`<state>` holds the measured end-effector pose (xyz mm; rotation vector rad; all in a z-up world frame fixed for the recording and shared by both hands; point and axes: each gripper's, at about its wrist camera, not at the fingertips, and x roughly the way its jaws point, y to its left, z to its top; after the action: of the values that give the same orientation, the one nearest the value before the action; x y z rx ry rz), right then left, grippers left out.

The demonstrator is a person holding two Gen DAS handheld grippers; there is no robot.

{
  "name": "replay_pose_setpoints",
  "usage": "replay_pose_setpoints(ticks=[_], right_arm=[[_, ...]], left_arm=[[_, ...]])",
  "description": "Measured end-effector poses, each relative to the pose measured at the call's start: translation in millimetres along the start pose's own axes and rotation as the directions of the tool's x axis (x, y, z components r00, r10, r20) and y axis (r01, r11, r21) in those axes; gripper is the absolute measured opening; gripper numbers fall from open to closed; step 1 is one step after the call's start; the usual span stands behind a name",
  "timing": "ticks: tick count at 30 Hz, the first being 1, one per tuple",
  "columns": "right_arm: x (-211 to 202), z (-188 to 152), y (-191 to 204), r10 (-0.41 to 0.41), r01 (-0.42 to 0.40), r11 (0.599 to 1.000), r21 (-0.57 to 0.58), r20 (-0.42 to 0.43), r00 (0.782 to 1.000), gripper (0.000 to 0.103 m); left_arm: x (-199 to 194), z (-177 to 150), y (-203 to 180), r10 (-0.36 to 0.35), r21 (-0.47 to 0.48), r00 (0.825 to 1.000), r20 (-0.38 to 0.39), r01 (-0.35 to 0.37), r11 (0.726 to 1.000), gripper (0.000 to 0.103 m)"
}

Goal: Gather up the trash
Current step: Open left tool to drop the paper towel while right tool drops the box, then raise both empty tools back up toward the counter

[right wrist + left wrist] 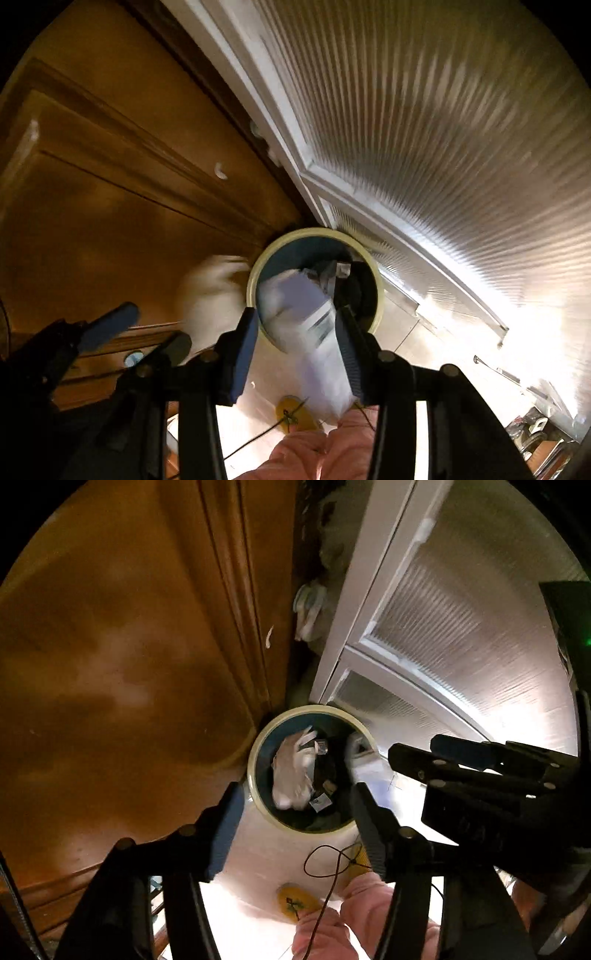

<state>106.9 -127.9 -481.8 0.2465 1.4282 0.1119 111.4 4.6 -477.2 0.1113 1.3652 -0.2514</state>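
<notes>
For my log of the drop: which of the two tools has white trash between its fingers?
The right tool: blurred white trash shows between its fingers, over the bin. The left tool is open and frames only the bin.

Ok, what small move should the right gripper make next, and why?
Probably open the right gripper a little wider above the bin. A blurred white wrapper sits between its pads, partly over the cream rim, so I cannot tell whether it is released. The left gripper is open and empty.
</notes>
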Motion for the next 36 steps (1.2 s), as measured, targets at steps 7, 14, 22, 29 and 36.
replay_pose_setpoints(ticks=[7,14,22,29,36], right_arm=[[10.6,5.0,-10.7,-0.023,0.023,1.000,-0.010,-0.015,1.000,0.044],[5.7,2.7,-15.8,-0.041,0.041,0.999,-0.017,-0.004,0.999,0.044],[-15.0,-9.6,-14.9,-0.050,0.050,0.998,-0.034,-0.012,0.999,0.044],[-56.9,-27.5,-6.7,-0.047,0.047,0.998,-0.044,0.003,0.999,0.044],[-116.4,-44.1,3.4,-0.032,0.034,0.999,-0.039,0.060,0.998,0.044]], left_arm=[[10.0,-4.0,4.4,0.040,-0.002,0.999,-0.023,-0.040,0.999,0.061],[0.6,-0.7,8.6,0.058,-0.040,0.998,-0.015,-0.058,0.997,0.061],[-32.4,-1.4,3.5,0.063,-0.035,0.998,0.009,-0.062,0.997,0.061],[-82.2,-9.3,-5.3,0.052,-0.025,0.998,0.026,-0.051,0.998,0.061],[-147.9,-18.6,-15.2,0.042,0.034,0.994,0.099,-0.046,0.998,0.061]])
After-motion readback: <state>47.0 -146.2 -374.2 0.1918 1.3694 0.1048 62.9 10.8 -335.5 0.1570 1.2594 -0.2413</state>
